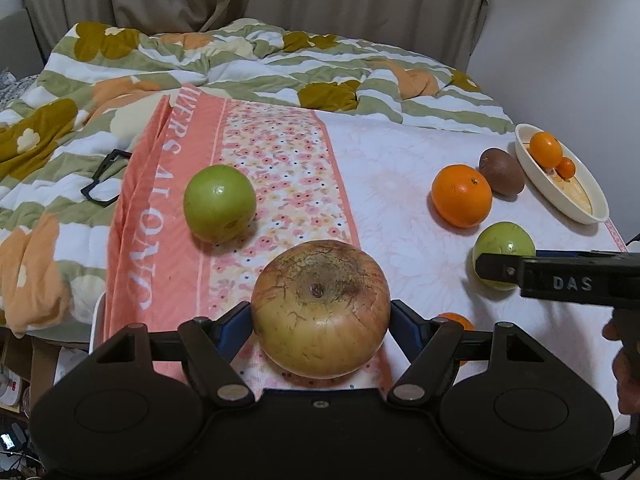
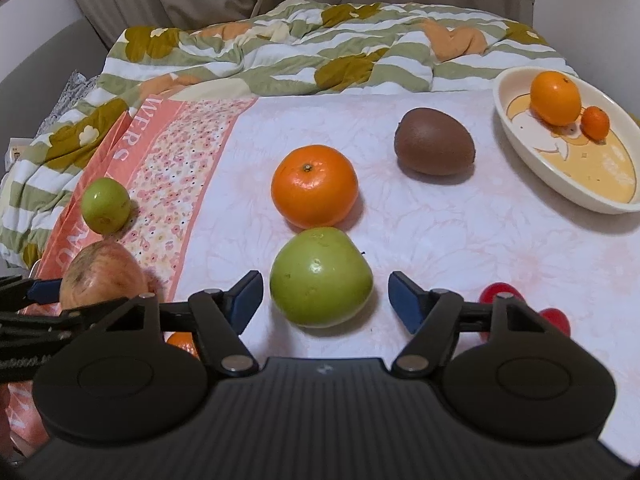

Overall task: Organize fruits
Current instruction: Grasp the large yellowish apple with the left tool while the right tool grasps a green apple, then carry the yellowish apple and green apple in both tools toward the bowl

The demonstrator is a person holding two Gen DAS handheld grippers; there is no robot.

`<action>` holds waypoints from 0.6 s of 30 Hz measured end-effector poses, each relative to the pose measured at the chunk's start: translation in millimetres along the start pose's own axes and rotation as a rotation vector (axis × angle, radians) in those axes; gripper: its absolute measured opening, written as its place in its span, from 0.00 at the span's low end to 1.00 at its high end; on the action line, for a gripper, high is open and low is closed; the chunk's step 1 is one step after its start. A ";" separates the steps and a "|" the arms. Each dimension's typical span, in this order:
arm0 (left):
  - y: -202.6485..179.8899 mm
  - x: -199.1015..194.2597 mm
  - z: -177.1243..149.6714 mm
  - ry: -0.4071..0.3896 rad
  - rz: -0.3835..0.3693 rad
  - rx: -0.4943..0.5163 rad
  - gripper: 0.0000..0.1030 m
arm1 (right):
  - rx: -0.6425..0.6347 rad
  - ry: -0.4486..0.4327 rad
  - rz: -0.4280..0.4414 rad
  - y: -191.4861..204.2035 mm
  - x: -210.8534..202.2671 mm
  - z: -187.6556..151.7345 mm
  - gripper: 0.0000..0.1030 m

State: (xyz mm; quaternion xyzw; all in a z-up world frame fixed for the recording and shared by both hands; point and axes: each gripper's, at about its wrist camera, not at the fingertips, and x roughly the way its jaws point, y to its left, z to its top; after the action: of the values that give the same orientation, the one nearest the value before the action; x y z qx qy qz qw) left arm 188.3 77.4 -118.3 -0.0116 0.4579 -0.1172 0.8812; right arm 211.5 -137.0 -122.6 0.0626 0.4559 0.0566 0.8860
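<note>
Pads of the left tool [image 1: 320, 316] clamp a russet apple [image 1: 320, 308]; right tool [image 2: 326, 300] gapes around a green apple [image 2: 320, 278].

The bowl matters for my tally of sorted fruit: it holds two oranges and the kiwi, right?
Not quite. The right wrist view shows the bowl holding only two oranges, a larger orange and a small orange. The kiwi lies outside it, on the tablecloth.

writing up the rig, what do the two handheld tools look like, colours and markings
Both are matte black: round discs, silver pivot bolts, angled linkage arms, blue pads. The left tool has a smooth body; the right tool has a ribbed one, and its side reads "DAS".
</note>
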 end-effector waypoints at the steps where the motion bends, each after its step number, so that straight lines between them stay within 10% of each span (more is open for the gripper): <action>1: 0.0 -0.9 -1.0 -0.001 0.001 -0.002 0.75 | 0.000 -0.001 -0.002 0.1 0.0 0.0 0.81; 18: -7.6 -36.3 -11.2 -0.064 0.004 -0.017 0.75 | -0.052 -0.023 0.005 9.7 -16.6 -1.7 0.70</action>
State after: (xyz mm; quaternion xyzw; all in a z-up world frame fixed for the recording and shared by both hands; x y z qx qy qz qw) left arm 157.7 78.8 -94.7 -0.0220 0.4306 -0.1113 0.8954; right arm 200.2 -129.9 -108.7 0.0415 0.4439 0.0699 0.8924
